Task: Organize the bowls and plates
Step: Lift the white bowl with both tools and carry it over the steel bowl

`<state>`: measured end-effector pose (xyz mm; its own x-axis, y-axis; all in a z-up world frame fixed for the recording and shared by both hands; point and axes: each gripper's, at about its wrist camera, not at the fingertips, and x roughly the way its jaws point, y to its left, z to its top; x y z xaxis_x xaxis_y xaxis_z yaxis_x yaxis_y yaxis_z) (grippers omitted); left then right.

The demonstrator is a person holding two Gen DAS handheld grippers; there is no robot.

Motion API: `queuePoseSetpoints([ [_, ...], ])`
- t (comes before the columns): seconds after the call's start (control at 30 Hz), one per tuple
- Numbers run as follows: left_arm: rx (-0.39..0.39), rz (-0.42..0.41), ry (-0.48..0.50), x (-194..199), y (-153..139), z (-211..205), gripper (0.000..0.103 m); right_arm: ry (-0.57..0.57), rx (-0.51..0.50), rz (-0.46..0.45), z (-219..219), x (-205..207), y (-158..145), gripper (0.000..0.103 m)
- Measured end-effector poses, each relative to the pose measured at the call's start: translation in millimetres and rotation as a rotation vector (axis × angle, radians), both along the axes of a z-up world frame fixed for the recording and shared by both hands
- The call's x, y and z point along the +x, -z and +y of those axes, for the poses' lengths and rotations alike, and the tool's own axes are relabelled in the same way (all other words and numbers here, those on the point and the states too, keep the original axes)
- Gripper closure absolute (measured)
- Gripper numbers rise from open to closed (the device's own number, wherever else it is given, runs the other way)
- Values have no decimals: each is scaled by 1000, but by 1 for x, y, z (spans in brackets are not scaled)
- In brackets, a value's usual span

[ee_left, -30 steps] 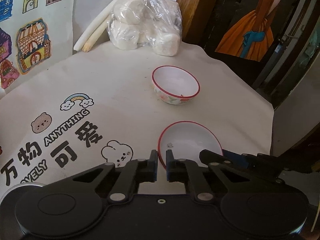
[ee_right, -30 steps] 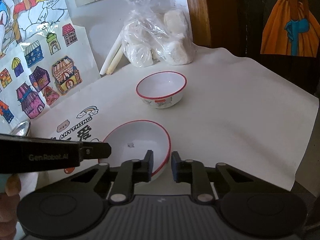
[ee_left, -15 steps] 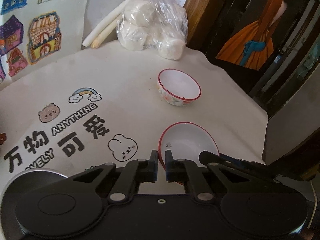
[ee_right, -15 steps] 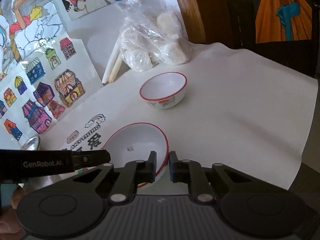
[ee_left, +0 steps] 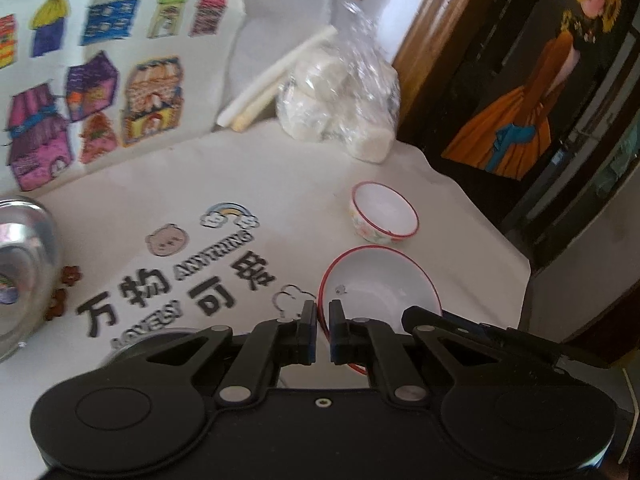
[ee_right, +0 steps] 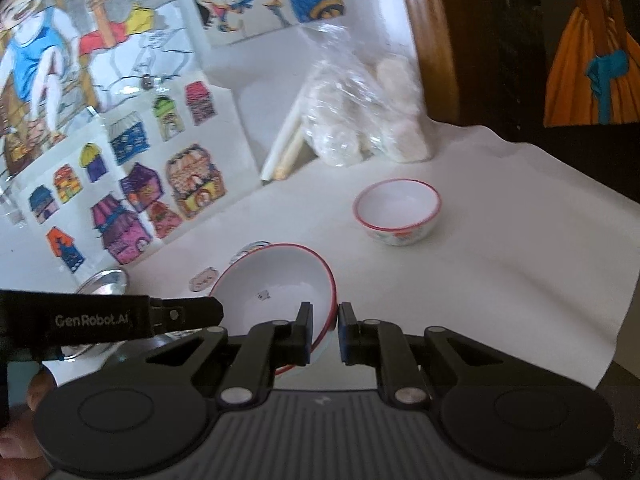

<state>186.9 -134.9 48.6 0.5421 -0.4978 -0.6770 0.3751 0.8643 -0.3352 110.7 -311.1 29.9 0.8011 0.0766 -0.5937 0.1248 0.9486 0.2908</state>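
Observation:
A large white bowl with a red rim (ee_left: 380,284) (ee_right: 276,280) is held off the table, tilted, by both grippers. My left gripper (ee_left: 323,320) is shut on its left rim. My right gripper (ee_right: 324,322) is shut on its right rim. A smaller white bowl with a red rim and floral sides (ee_left: 384,214) (ee_right: 396,210) stands upright on the white tablecloth beyond it. A shiny metal bowl (ee_left: 24,264) (ee_right: 104,282) sits at the left.
A clear bag of white buns (ee_left: 340,96) (ee_right: 360,116) and two white sticks (ee_left: 276,80) lie at the back by the wall. Coloured drawings lean at the back left. The table edge (ee_left: 524,280) drops off at the right beside a dark door.
Both grippers have risen with the large bowl, which has left the table and tilted. The small bowl has not moved. The metal bowl has come into view at the left.

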Motion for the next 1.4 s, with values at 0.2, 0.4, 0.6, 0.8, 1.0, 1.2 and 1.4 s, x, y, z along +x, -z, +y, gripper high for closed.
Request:
queuePoseSetpoints([
  [0.2,-24,-7,-23,-7,-7,31,98,-34,-8,-8,25,-1,-6,88],
  [0.4,-34,-23,-35,-17,-12,57,98,-76,-11,-20,47,-4,-16,88],
  [0.6,-40,-28,-73,-31,-12,80,98,-117,-25,-26,68,-8,-22,88],
  [0.8,-24,-33,-81,-37,-10,90,98,-147,-27,-17,79,-9,-21,88],
  [1.0,-4,-36,-93,-44,-6,98,98,-175,-30,-4,87,-10,-18,88],
  [1.2,8,-28,-115,-50,-1,108,98,-218,-34,25,97,-10,-12,87],
  [1.4,32,-7,-117,-51,7,114,98,-248,-36,48,105,-6,-8,87],
])
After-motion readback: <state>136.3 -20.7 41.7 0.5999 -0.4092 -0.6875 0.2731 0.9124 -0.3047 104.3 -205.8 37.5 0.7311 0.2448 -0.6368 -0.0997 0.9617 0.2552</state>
